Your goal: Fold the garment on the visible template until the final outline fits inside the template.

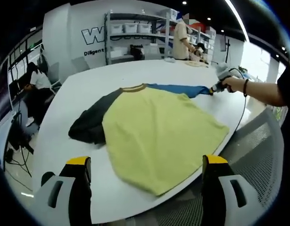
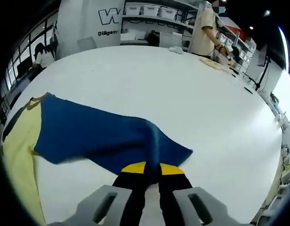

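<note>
On the far wall, large white outlined letters begin with "W" (image 1: pixel 91 35), and below them smaller dark writing (image 2: pixel 109 33) starts "Diligent"; the rest is cut off. A garment (image 1: pixel 159 136) lies spread flat on a wide white desk (image 1: pixel 88 89). Its body is pale yellow-green, with a dark sleeve (image 1: pixel 90 123) bunched toward the left gripper view's left, a mustard collar band (image 1: pixel 134 87), and a blue sleeve (image 2: pixel 93 134) stretched out to the far side. The right gripper (image 2: pixel 152 168), held by a person's hand (image 1: pixel 233 84), has its yellow-tipped fingers pinched closed on the blue sleeve's end. The left gripper (image 1: pixel 147 161) hovers at the desk's near edge, fingers spread wide apart, holding nothing. Pale storage bins (image 1: pixel 130 28) sit on a metal shelf (image 1: pixel 135 37) beyond; their contents cannot be made out. People stand and sit in the background.
</note>
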`<control>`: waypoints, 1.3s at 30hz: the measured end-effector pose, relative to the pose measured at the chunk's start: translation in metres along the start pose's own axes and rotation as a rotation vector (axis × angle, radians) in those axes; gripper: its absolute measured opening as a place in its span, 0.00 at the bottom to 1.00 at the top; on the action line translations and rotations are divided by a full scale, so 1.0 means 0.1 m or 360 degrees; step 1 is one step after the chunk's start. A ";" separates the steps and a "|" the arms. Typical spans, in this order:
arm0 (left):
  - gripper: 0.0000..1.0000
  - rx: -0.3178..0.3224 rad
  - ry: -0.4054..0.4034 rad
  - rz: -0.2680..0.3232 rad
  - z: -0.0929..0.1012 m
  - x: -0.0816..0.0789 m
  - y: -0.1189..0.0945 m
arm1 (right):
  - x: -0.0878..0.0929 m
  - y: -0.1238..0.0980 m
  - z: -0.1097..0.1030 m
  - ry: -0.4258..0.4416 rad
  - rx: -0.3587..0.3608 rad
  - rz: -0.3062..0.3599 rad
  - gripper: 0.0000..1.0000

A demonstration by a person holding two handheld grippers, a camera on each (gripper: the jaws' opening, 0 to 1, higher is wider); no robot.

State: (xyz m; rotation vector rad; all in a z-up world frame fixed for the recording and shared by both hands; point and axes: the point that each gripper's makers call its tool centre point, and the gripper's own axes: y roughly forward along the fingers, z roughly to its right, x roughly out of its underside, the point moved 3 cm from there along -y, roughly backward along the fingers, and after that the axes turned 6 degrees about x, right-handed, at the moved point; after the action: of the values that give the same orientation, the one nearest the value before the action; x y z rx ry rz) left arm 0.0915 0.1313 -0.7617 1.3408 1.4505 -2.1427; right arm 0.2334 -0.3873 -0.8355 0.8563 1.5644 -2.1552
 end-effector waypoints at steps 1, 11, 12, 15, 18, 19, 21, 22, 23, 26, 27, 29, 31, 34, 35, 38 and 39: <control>0.93 0.0000 0.0000 -0.0002 0.00 0.00 0.00 | -0.01 0.02 0.03 -0.0007 0.0004 0.0015 0.03; 0.93 0.0011 0.0011 -0.0010 0.01 0.01 0.00 | -0.04 0.07 0.15 0.0011 0.0007 0.0056 0.10; 0.93 0.0015 0.0015 -0.0013 0.02 0.01 0.00 | -0.05 0.08 0.15 0.0028 0.0002 0.0064 0.10; 0.93 0.0019 0.0016 -0.0019 0.02 0.01 0.01 | -0.05 0.09 0.16 0.0059 0.0002 0.0062 0.12; 0.93 0.0021 0.0017 -0.0019 0.02 0.01 0.01 | -0.05 0.08 0.17 0.0106 -0.0013 0.0058 0.13; 0.93 0.0021 0.0017 -0.0018 0.02 0.01 0.00 | -0.04 0.07 0.17 0.0138 -0.0021 0.0056 0.14; 0.94 0.0022 0.0019 -0.0014 0.03 0.01 0.00 | -0.06 0.05 0.16 0.0240 -0.0038 0.0076 0.18; 0.94 0.0022 0.0018 -0.0012 0.03 0.01 0.00 | -0.08 0.03 0.15 0.0301 -0.0066 0.0107 0.20; 0.94 0.0023 0.0019 0.0000 0.03 0.00 0.00 | -0.08 -0.01 0.14 0.0349 -0.0087 0.0109 0.22; 0.94 0.0021 0.0018 0.0010 0.03 -0.01 0.00 | -0.02 -0.04 0.14 0.0370 -0.0077 0.0064 0.27; 0.94 0.0021 0.0019 0.0012 0.03 -0.01 0.00 | -0.01 -0.05 0.13 0.0374 -0.0076 0.0055 0.27; 0.94 0.0027 0.0024 0.0028 0.04 -0.02 -0.01 | 0.03 -0.05 0.12 0.0398 -0.0065 0.0036 0.25; 0.93 0.0030 0.0026 0.0030 0.04 -0.03 -0.01 | 0.04 -0.05 0.12 0.0399 -0.0061 0.0035 0.23; 0.93 0.0033 0.0027 0.0027 0.05 -0.02 -0.01 | 0.09 -0.01 0.10 0.0390 -0.0052 0.0009 0.13; 0.93 0.0033 0.0024 0.0030 0.05 -0.02 -0.01 | 0.09 -0.01 0.11 0.0375 -0.0046 0.0018 0.10; 0.93 0.0030 0.0019 0.0031 0.04 -0.02 -0.01 | 0.09 -0.01 0.14 0.0341 -0.0030 0.0033 0.00; 0.93 0.0030 0.0021 0.0031 0.04 -0.02 -0.01 | 0.10 -0.01 0.14 0.0340 -0.0031 0.0029 0.00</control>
State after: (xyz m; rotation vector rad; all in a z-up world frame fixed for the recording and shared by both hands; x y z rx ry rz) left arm 0.0895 0.1279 -0.7591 1.3721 1.4198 -2.1446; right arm 0.2217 -0.3994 -0.8383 1.1219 1.6659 -2.0896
